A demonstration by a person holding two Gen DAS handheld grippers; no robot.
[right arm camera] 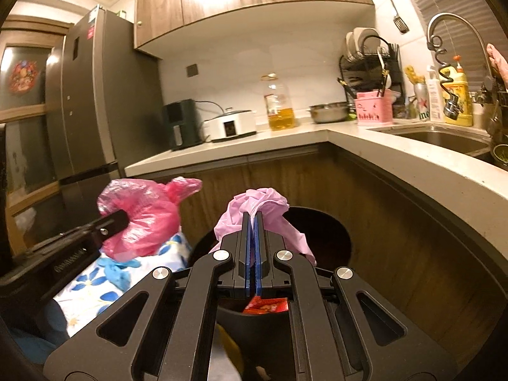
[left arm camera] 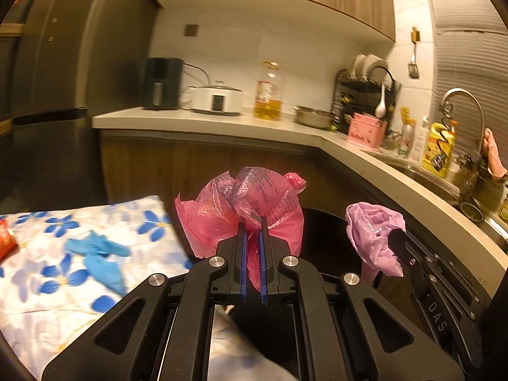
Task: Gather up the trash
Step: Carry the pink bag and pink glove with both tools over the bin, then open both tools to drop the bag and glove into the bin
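Observation:
My left gripper (left arm camera: 253, 222) is shut on a crumpled red plastic bag (left arm camera: 222, 209), held up in the air; the bag also shows in the right wrist view (right arm camera: 143, 216). My right gripper (right arm camera: 253, 217) is shut on a crumpled pale pink plastic bag (right arm camera: 263, 206), held over a round black bin (right arm camera: 333, 238); that bag also shows in the left wrist view (left arm camera: 371, 238). A red wrapper (right arm camera: 266, 305) lies inside the bin. A blue glove (left arm camera: 101, 257) and a red packet (left arm camera: 6, 238) lie on the flowered tablecloth (left arm camera: 47, 301).
A kitchen counter (right arm camera: 397, 158) wraps around the back and right, with a sink (right arm camera: 444, 138), oil bottle (right arm camera: 279, 104), cooker (right arm camera: 230, 125), metal bowl (right arm camera: 328, 111) and dish rack (right arm camera: 368, 60). A fridge (right arm camera: 85, 101) stands at the left.

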